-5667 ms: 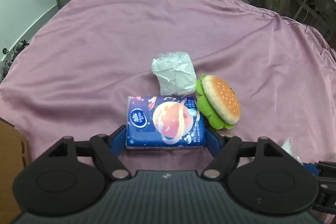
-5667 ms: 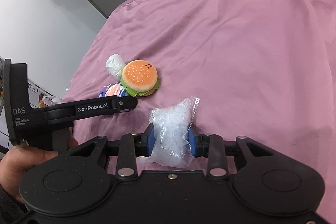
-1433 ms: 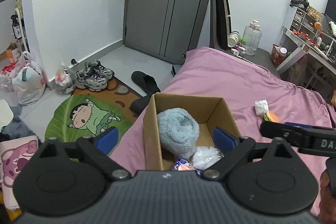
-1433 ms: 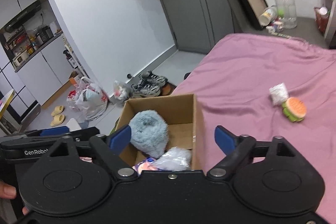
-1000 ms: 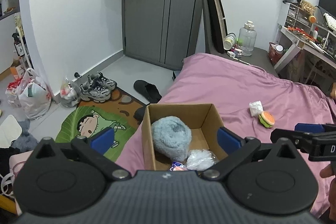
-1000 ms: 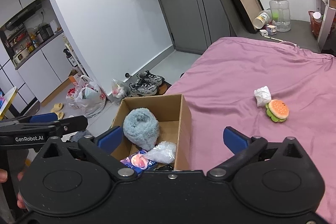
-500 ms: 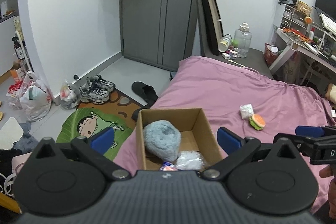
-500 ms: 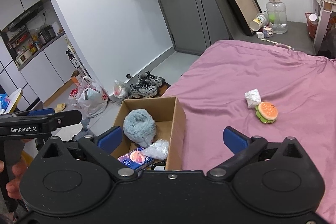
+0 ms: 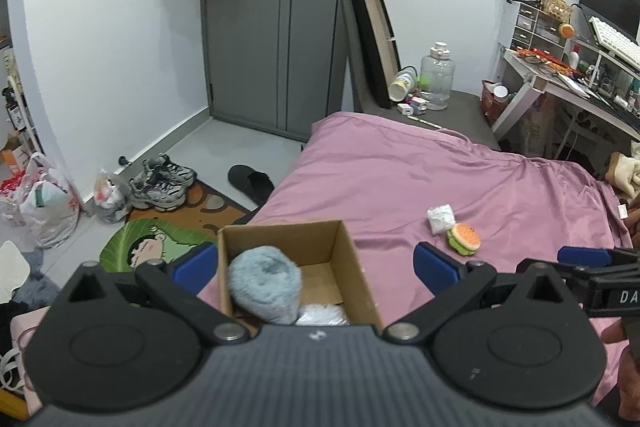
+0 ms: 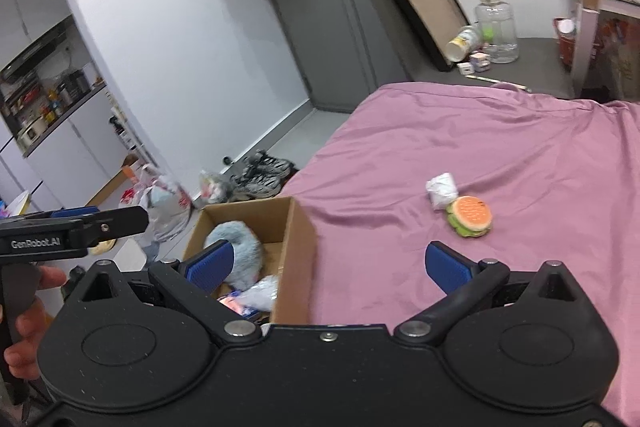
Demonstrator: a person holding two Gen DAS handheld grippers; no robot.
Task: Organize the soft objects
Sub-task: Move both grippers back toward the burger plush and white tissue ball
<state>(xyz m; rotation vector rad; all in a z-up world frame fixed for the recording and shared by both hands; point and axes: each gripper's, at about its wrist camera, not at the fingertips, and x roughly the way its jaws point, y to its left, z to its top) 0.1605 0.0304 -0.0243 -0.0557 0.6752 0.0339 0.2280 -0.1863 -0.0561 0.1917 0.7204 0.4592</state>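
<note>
While "GenRobot.AI" reads on the left gripper (image 10: 76, 223), both it and the right gripper (image 10: 328, 267) gape empty above one box (image 10: 296, 227); one burger toy (image 10: 470, 215) and one white wad (image 10: 442, 190) lie ahead-right.

Even, soft indoor light fills both views, bright on the white walls, with no hard shadows or glare. The left wrist view is sharp. The right wrist view is motion-smeared, most at the cardboard box (image 10: 294, 247) edge and the upper right corner. Fisheye bending curves door (image 9: 276, 27) and walls toward the frame edges.
</note>
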